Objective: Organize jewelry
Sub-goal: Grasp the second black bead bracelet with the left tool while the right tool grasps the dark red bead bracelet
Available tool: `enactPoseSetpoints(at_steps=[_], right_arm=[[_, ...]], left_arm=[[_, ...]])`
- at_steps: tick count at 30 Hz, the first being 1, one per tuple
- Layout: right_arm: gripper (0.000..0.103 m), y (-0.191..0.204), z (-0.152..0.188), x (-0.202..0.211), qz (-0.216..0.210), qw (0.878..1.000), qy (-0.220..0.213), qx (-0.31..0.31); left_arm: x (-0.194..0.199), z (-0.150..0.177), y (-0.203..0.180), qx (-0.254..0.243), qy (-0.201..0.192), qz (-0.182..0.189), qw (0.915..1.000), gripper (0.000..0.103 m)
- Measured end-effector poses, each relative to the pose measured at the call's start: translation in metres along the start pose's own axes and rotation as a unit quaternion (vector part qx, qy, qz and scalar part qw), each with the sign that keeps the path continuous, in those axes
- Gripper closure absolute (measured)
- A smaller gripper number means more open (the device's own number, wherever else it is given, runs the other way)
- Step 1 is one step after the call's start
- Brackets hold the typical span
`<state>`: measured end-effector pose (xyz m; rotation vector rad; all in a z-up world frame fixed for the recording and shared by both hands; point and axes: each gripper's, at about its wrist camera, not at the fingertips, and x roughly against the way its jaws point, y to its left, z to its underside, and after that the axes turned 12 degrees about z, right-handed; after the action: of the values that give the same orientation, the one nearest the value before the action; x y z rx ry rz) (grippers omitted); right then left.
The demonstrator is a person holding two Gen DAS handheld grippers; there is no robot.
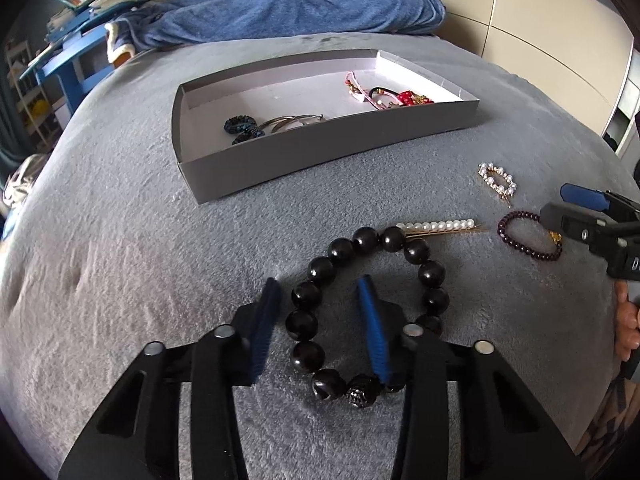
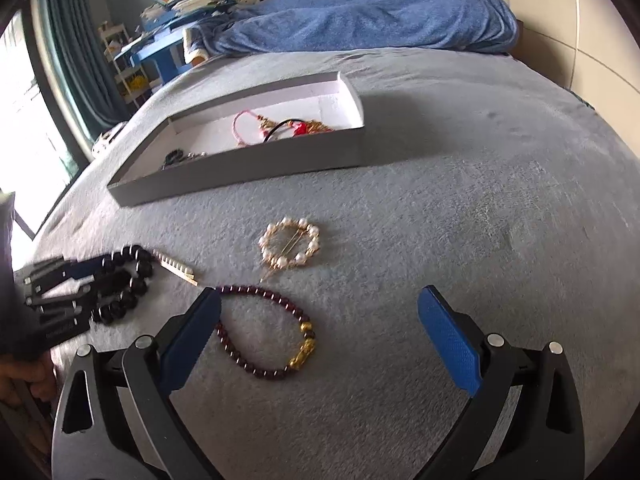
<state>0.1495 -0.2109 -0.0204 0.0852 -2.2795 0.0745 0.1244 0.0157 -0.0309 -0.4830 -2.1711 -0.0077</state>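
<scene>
On a grey blanket (image 1: pixel 120 240), the left gripper (image 1: pixel 320 328) straddles one side of a black bead bracelet (image 1: pixel 368 312): one blue pad (image 1: pixel 264 332) sits outside the ring, the other inside it, with the beads between them. The jaws stand narrow, yet a gap shows between pads and beads, so no grip is evident.

The left wrist view alone looks down into the grey tray (image 1: pixel 320 148) farther back on the blanket, showing dark blue beaded pieces (image 1: pixel 240 128), metal hoops (image 1: pixel 292 122) and a pink and red tangle (image 1: pixel 380 94). It also shows a pearl hairpin (image 1: pixel 436 226) touching the black beads, and the right gripper (image 1: pixel 580 216) entering from the edge above a garnet bracelet (image 1: pixel 528 240).

The right wrist view gives what that one hides: the right gripper (image 2: pixel 320 344) has its jaws spread wide, the garnet bracelet (image 2: pixel 264 332) with its gold charm lying on the blanket between them, close to the left finger (image 2: pixel 188 340) and well apart from the other. Just beyond lies a round pearl clip (image 2: pixel 290 248), its gold pin clear here. The left gripper (image 2: pixel 68 292) appears at the side, blurred, on the black bracelet (image 2: pixel 124 284). A blue duvet (image 2: pixel 360 12) is bunched behind the tray (image 2: pixel 240 172).
</scene>
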Motion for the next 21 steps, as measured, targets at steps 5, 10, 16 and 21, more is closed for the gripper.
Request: enactPoseSetpoints(at_steps=[5, 10, 16, 21], right_arm=[[0.021, 0.009, 0.004, -0.006, -0.001, 1.000, 0.015, 0.022], [0.038, 0.008, 0.006, -0.007, 0.015, 0.999, 0.018, 0.026], [0.041, 0.017, 0.010, -0.011, 0.033, 0.997, 0.026, 0.060], [0.042, 0.020, 0.011, -0.011, 0.041, 0.996, 0.027, 0.072]], left_arm=[[0.001, 0.000, 0.001, 0.000, -0.003, -0.001, 1.0000, 0.070], [0.000, 0.000, 0.000, -0.001, 0.001, -0.003, 1.0000, 0.067], [-0.002, 0.000, -0.003, -0.008, 0.004, -0.011, 0.9999, 0.064], [-0.004, 0.001, -0.004, -0.011, 0.007, -0.019, 0.9997, 0.059]])
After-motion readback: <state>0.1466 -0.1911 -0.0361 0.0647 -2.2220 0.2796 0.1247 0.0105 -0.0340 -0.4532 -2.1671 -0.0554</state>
